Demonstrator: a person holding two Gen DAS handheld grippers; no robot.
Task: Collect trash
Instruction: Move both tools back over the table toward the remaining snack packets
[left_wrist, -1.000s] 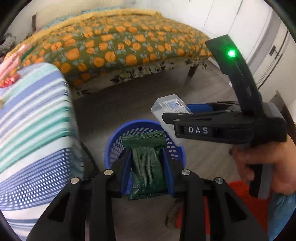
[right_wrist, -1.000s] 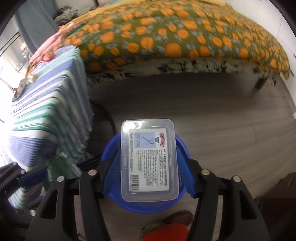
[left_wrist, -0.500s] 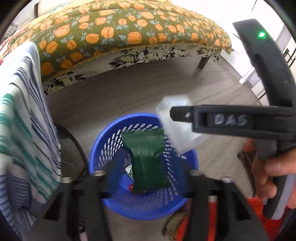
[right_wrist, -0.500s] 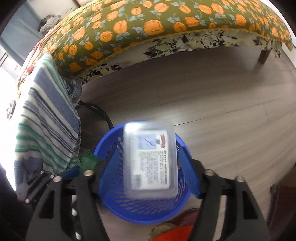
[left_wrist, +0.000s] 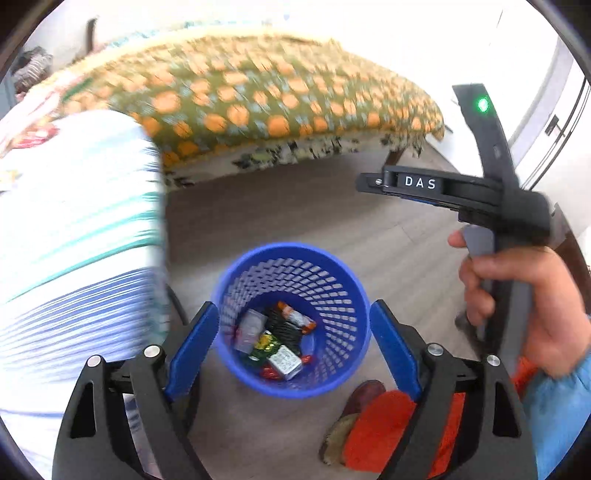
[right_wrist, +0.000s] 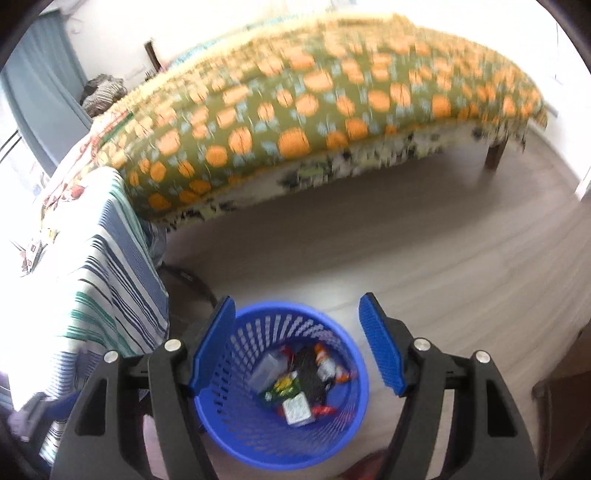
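Note:
A blue perforated trash basket (left_wrist: 343, 291) stands on the wood floor, below both grippers; it also shows in the right wrist view (right_wrist: 258, 332). Inside lie the clear plastic box (left_wrist: 251, 328), the dark green packet (left_wrist: 284, 328) and several small wrappers; the box (right_wrist: 267, 369) and green packet (right_wrist: 310, 373) also show in the right wrist view. My left gripper (left_wrist: 293, 332) is open and empty above the basket. My right gripper (right_wrist: 297, 332) is open and empty above it too; its body (left_wrist: 491, 195) shows at the right in the left wrist view.
A bed with an orange-and-green cover (right_wrist: 314, 92) fills the back. A striped cloth (left_wrist: 74, 240) hangs over something at the left, close to the basket. Red slippers (left_wrist: 376, 424) lie on the floor by the basket's right.
Both grippers opened. The green packet and the clear box dropped into the basket. Both grippers then rose away from it.

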